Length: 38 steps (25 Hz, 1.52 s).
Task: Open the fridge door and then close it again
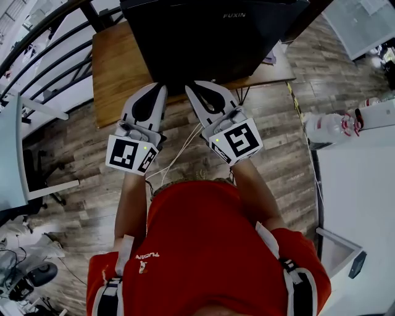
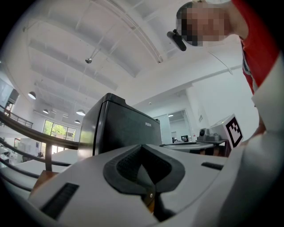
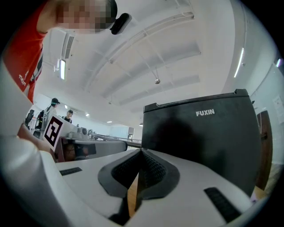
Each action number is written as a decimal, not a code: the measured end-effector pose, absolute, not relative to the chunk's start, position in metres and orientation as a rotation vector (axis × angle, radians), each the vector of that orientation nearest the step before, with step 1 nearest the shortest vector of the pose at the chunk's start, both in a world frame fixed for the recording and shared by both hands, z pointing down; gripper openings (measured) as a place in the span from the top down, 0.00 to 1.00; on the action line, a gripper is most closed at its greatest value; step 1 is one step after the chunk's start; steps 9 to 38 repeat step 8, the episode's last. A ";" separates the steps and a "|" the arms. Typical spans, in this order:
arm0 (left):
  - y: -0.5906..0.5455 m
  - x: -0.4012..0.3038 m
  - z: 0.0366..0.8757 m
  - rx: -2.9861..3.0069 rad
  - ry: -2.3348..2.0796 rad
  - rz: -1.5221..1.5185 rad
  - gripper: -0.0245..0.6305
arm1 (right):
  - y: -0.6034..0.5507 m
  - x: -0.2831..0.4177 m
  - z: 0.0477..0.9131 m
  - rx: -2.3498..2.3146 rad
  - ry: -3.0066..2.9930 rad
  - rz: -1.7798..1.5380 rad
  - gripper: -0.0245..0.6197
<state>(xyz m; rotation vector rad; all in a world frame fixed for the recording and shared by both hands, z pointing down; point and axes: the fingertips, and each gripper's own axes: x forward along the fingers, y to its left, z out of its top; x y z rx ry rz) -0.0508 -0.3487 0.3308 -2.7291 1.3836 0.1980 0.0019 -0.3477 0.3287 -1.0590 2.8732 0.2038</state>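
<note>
Readable text: white "FUXIN" logo (image 3: 205,112) at the top of the door of the black boxy compact fridge (image 3: 199,137). The same logo shows on the fridge top edge in the head view (image 1: 234,15), and small in the left gripper view (image 2: 151,125). The person's red shirt (image 1: 210,247) has white lettering on it, upside down in the head view and too small to read for sure. Each gripper carries a white cube with black square markers, left (image 1: 131,154) and right (image 1: 241,141); these are patterns, not text.

Fridge position: it stands on the brown wooden table top (image 1: 117,68), straight ahead of the person. The door sits flush with the body and is closed, as far as all three views show.

Left hand-held white gripper (image 1: 162,87): jaws clenched tip to tip, with nothing between the black ribbed pads (image 2: 128,162). In its own view the fridge (image 2: 120,128) rises just beyond the tips (image 2: 143,146), offset to the picture's left, with a corner edge and one side face showing.

Right hand-held white gripper (image 1: 190,85): jaws also clenched and empty. In its own view the fridge door fills the frame behind and to the right of the tips (image 3: 141,150), and the gripper's shadow falls on the door.

In the head view both tips sit side by side at the lower front edge of the fridge (image 1: 210,37), over the table's near edge. I cannot tell whether they touch it. White cables (image 1: 179,154) hang between the grippers above the grey-brown wood plank floor (image 1: 86,160).
</note>
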 end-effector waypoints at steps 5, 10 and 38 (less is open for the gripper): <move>-0.346 -0.052 0.330 -2.729 1.380 0.194 0.95 | -0.345 0.001 0.330 -1.055 2.883 0.209 0.92; -0.344 -0.053 0.330 -2.730 1.381 0.190 0.95 | -0.343 -0.001 0.330 -1.052 2.888 0.210 0.92; -0.344 -0.053 0.330 -2.730 1.381 0.190 0.95 | -0.343 -0.001 0.330 -1.052 2.888 0.210 0.92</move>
